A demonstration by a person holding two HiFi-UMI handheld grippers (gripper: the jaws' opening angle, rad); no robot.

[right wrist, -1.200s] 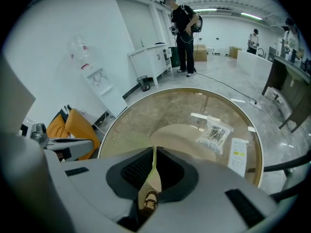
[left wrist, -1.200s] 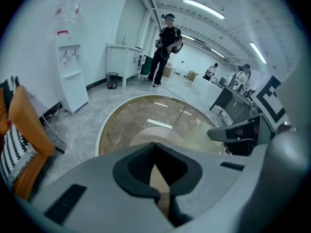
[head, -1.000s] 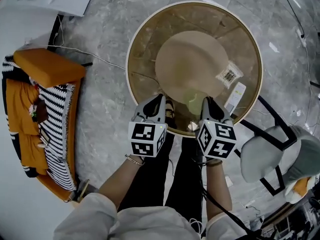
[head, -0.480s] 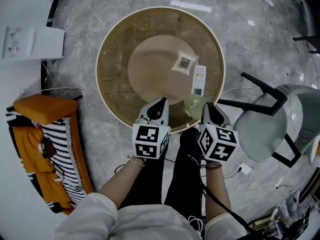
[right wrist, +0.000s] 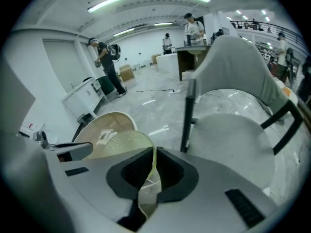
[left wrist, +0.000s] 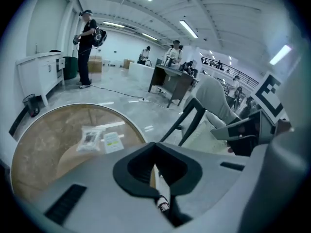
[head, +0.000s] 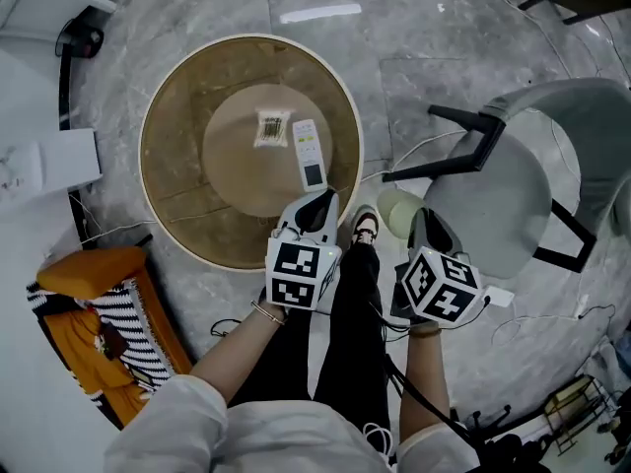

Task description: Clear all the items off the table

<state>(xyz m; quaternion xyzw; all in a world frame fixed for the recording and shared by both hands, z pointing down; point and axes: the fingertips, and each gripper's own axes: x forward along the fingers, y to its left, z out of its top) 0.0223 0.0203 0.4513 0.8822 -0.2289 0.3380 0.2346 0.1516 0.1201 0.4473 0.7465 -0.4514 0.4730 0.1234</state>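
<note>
Just off the desk (head: 166,197), beside the chair (head: 493,210), my right gripper (head: 426,223) is pinched nearly closed on the rim of the pale green bowl (head: 397,211) — it hangs over the floor. My left gripper (head: 318,206) has its jaws together, empty. A clear packet (head: 273,128) and a white card (head: 309,154) lie on the desk.

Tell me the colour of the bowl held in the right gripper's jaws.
Pale yellow-green. The bowl shows best in the right gripper view.
</note>
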